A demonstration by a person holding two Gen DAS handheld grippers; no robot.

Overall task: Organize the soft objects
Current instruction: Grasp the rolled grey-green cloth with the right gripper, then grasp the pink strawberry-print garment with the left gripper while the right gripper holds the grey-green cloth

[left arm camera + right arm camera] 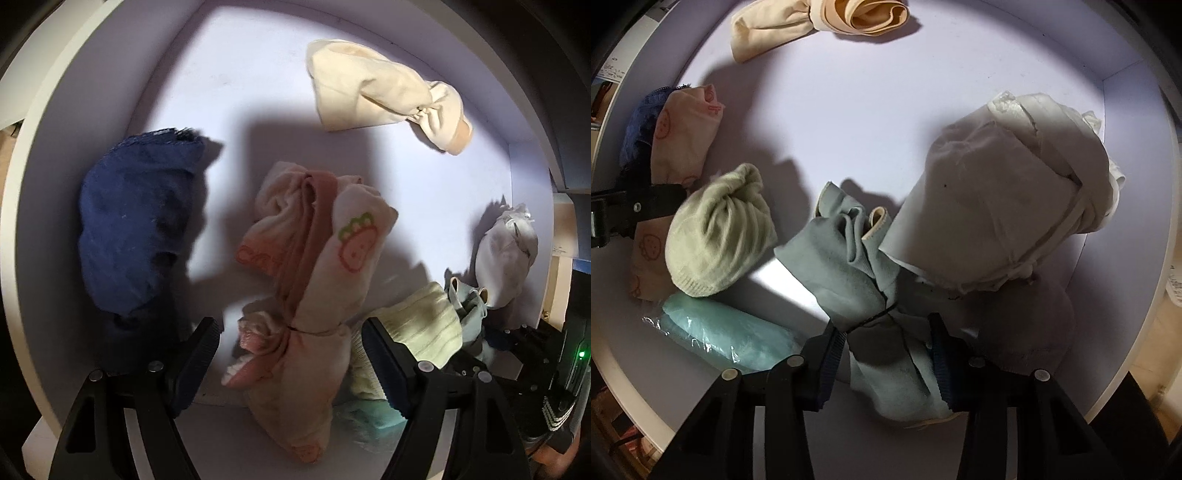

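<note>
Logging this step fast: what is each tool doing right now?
Left tool: open, straddling the pink sock bundle, pads not pressing it.
Right tool: shut on the grey-green sock bundle.

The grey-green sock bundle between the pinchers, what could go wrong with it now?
The right gripper pinches the grey-green sock bundle only below its tie, so the loose top may flop or slip out. It also touches the white bundle, so lifting might drag that along.
</note>
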